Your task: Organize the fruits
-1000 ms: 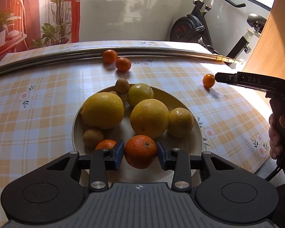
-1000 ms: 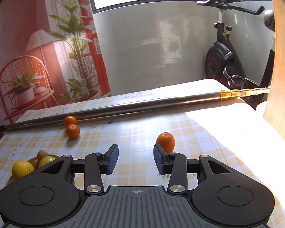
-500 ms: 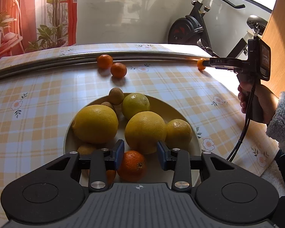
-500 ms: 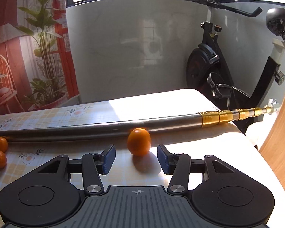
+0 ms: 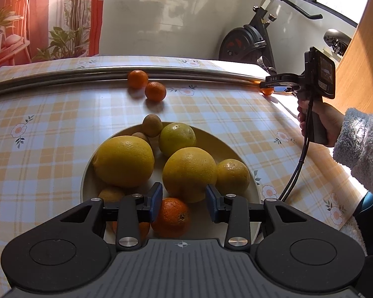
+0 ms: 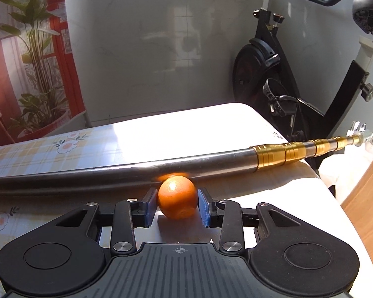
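Fruit sorting well under way — plate (image 5: 238, 149) on the checked bench (image 5: 49, 124) already heaped with four large yellow citrus, a few small brown fruits and two oranges at its near edge. Left gripper (image 5: 184, 200) poised above the plate, fingers wide, gripping nothing. Right gripper (image 6: 175, 204) closed in around a stray mandarin (image 6: 176, 197) beside the metal pole (image 6: 87, 172) — fingers touching or nearly so. Two more mandarins (image 5: 146, 85) left loose by the pole.

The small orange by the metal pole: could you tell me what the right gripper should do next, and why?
Probably close the right gripper a little: its blue pads flank the small orange with slim gaps, and the fruit rests on the table against the long metal pole.
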Tool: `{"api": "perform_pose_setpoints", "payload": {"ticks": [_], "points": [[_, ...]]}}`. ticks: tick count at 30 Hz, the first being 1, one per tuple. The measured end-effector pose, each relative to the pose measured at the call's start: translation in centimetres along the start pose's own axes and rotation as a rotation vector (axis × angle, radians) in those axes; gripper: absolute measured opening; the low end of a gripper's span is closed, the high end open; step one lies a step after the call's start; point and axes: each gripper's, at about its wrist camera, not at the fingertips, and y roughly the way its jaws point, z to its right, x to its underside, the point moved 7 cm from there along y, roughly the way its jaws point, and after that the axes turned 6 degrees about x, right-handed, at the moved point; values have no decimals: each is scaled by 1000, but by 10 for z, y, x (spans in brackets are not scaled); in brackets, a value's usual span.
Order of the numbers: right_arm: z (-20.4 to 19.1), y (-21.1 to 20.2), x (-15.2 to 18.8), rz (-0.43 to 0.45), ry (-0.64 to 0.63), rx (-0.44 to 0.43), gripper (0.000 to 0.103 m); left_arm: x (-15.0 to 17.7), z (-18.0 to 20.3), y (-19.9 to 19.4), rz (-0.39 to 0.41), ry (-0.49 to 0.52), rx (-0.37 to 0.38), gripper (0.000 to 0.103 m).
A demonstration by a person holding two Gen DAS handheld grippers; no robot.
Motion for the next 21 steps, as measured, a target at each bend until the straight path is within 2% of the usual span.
{"api": "perform_pose_setpoints", "payload": {"ticks": [3, 8, 15, 21], "points": [[4, -1, 4, -2, 36, -5, 32, 0, 0, 0, 1, -1, 0, 40], [2, -28, 6, 19, 89, -82, 32, -1, -2, -1, 5, -12, 3, 40], [-37, -113, 26, 27, 68, -300, 32, -6, -9, -8, 40, -32, -4, 40], [-99, -178, 48, 31, -82, -471, 32, -12, -16, -14, 76, -50, -16, 40]]}}
